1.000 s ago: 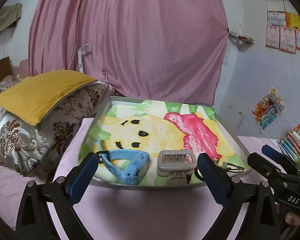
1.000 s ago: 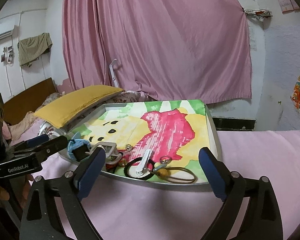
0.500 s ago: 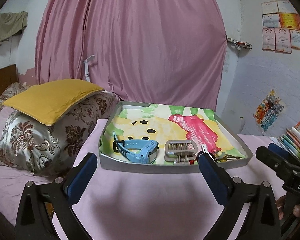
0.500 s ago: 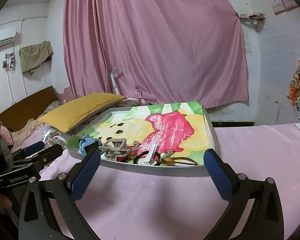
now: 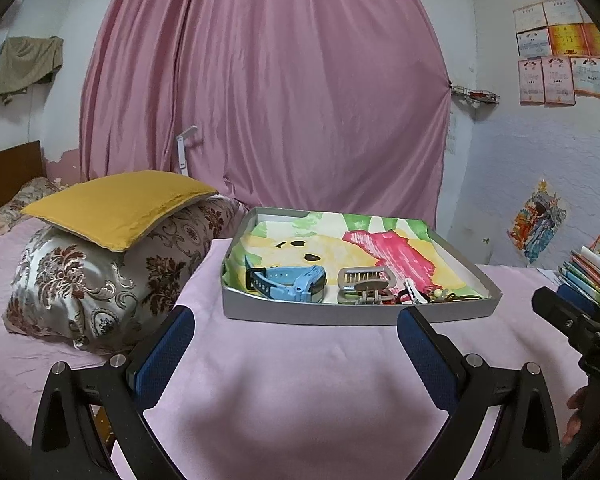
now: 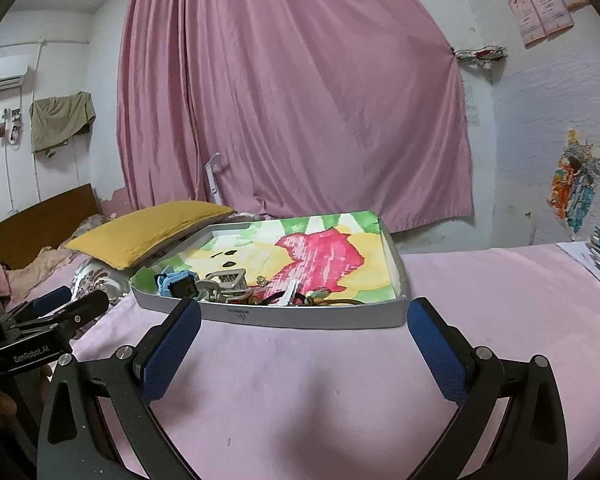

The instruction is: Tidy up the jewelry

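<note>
A shallow grey tray (image 5: 352, 314) (image 6: 312, 316) with a cartoon cloth lining lies on the pink bed. Along its near edge lie a blue watch (image 5: 292, 282) (image 6: 176, 282), a grey hair claw clip (image 5: 364, 284) (image 6: 224, 280), a white clip (image 6: 290, 294) and tangled bands and small trinkets (image 5: 436, 296) (image 6: 332, 300). My left gripper (image 5: 296, 344) is open and empty, held back from the tray's near side. My right gripper (image 6: 304, 338) is open and empty, also short of the tray.
A yellow cushion (image 5: 116, 204) rests on a patterned pillow (image 5: 100, 280) left of the tray. A stack of books (image 5: 592, 268) stands at the right. A pink curtain (image 5: 268, 92) hangs behind. Pink bedsheet (image 6: 320, 392) stretches between grippers and tray.
Both grippers have pulled back and away from the tray, which now looks smaller and farther. The tray's items have not moved. Both grippers stayed open.
</note>
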